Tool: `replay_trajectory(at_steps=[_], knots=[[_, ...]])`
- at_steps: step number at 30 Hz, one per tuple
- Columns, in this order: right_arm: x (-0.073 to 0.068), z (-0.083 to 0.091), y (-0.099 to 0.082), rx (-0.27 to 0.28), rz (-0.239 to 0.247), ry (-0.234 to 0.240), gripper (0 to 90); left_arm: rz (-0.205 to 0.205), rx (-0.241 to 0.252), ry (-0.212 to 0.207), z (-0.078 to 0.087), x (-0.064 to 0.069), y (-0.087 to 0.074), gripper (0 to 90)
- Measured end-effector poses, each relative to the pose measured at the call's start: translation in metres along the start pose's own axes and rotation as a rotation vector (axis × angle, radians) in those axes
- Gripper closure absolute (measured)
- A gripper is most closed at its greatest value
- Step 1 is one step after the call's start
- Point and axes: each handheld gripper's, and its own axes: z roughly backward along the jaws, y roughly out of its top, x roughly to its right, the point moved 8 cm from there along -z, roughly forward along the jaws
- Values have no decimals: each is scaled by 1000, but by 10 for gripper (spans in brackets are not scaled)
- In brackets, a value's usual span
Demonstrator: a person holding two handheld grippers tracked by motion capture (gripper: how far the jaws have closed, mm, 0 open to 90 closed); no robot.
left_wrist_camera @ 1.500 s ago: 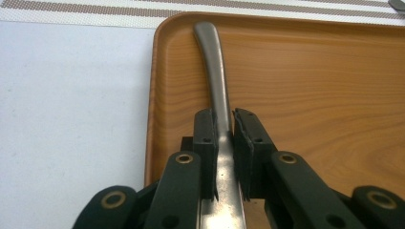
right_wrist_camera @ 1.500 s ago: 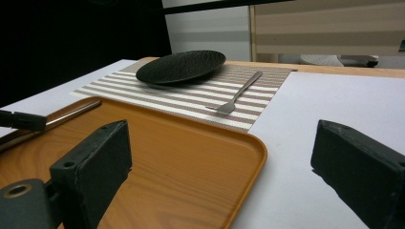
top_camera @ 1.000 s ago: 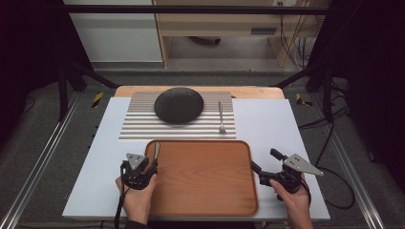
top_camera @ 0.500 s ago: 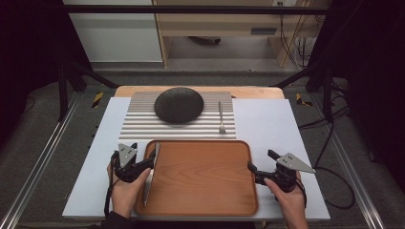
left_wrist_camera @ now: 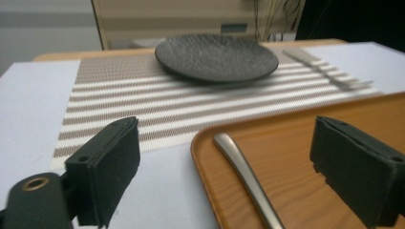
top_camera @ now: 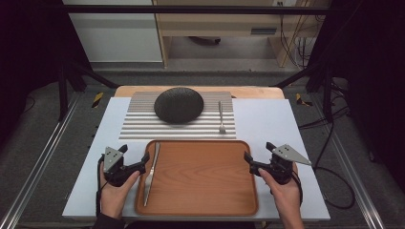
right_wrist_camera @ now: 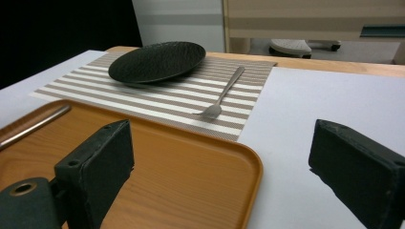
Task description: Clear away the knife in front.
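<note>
Lying along the left side of the wooden tray (top_camera: 200,191), a knife (top_camera: 151,172). Jaws spread on left gripper (top_camera: 135,163) and right gripper (top_camera: 257,161), pinching nothing. Farther back on the striped mat (top_camera: 138,125), a dark plate (top_camera: 179,104) and fork (right_wrist_camera: 221,95).

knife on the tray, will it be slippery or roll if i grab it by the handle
The knife looks like smooth polished metal, so it will probably be stiff but slippery between pads. Its handle seems rounded and may twist; lying flat on the tray, it likely slides rather than rolls.

Black grippers (top_camera: 128,164), grey triangular plates (top_camera: 290,153)
</note>
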Motion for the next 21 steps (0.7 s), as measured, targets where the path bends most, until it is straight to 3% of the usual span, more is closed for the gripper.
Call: replay_trajectory(at_steps=[9,15,21], knots=[[-10,-11,21,-55,51,15,66,21,36,-18,16,-17,1,39],[-15,-25,30,-77,69,33,66,46,55,15,23,-34,2,30],[-18,-39,44,-84,73,48,68,43,59,22,23,-39,1,30]])
